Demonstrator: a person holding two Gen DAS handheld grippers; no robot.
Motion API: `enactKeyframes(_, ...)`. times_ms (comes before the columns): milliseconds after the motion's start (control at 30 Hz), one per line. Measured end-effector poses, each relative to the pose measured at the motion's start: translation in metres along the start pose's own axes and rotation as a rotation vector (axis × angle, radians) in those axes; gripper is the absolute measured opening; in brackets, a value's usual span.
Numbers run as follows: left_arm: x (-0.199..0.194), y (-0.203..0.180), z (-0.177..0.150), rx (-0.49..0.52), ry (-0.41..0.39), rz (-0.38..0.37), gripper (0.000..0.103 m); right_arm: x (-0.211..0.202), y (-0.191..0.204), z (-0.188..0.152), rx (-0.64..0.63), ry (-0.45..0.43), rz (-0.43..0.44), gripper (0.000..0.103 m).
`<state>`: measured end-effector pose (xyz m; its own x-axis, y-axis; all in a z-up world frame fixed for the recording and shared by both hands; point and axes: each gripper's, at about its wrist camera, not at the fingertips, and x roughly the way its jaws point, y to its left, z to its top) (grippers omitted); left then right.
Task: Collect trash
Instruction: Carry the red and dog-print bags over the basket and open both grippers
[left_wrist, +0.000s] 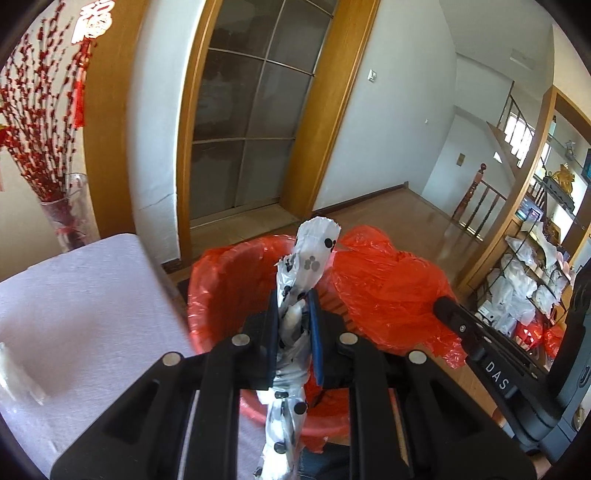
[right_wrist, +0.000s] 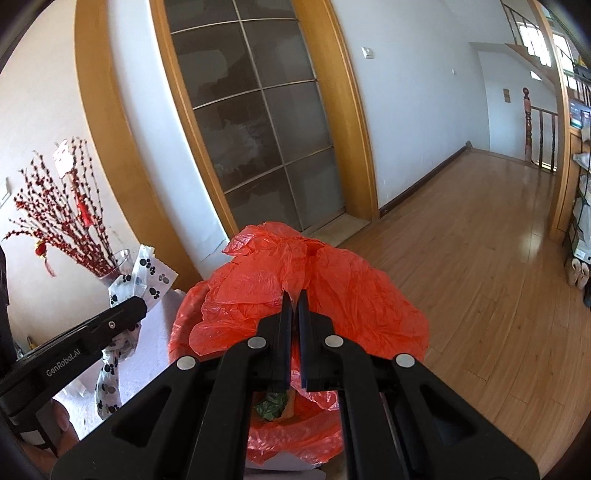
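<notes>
My left gripper (left_wrist: 294, 301) is shut on a twisted white plastic bag with black paw prints (left_wrist: 314, 251), held over the mouth of a red bin (left_wrist: 218, 273) lined with a red plastic bag (left_wrist: 388, 288). The paw-print bag (right_wrist: 147, 273) also shows in the right wrist view, gripped by the left gripper (right_wrist: 142, 308). My right gripper (right_wrist: 294, 295) is shut on a lifted fold of the red bag (right_wrist: 295, 266), pulling it up off the bin's right side. Green scraps (right_wrist: 271, 404) lie inside the liner.
A table with a pale cloth (left_wrist: 81, 314) stands left of the bin. A glass vase of red branches (left_wrist: 66, 218) stands behind the cloth. A wood-framed glass door (left_wrist: 251, 122) faces me. Wooden floor (right_wrist: 480, 277) stretches right toward cluttered shelves (left_wrist: 528, 266) and a stair rail (left_wrist: 476, 199).
</notes>
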<state>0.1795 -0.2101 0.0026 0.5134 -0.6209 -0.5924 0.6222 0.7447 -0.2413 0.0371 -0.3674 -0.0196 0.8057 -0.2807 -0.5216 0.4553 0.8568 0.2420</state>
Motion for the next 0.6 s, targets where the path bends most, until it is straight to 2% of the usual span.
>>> enactKeyframes(467, 0.045, -0.005, 0.009, -0.016, 0.035, -0.036, 0.017, 0.027, -0.019, 0.005, 0.037, 0.031, 0.005, 0.004)
enactKeyframes(533, 0.052, -0.006, 0.01, -0.023, 0.041, -0.037, 0.018, 0.029, -0.019, 0.006, 0.033, 0.032, 0.016, 0.004)
enactKeyframes(600, 0.055, -0.004, 0.008, -0.031, 0.044, -0.035, 0.023, 0.032, -0.021, 0.007, 0.037, 0.037, 0.038, 0.007)
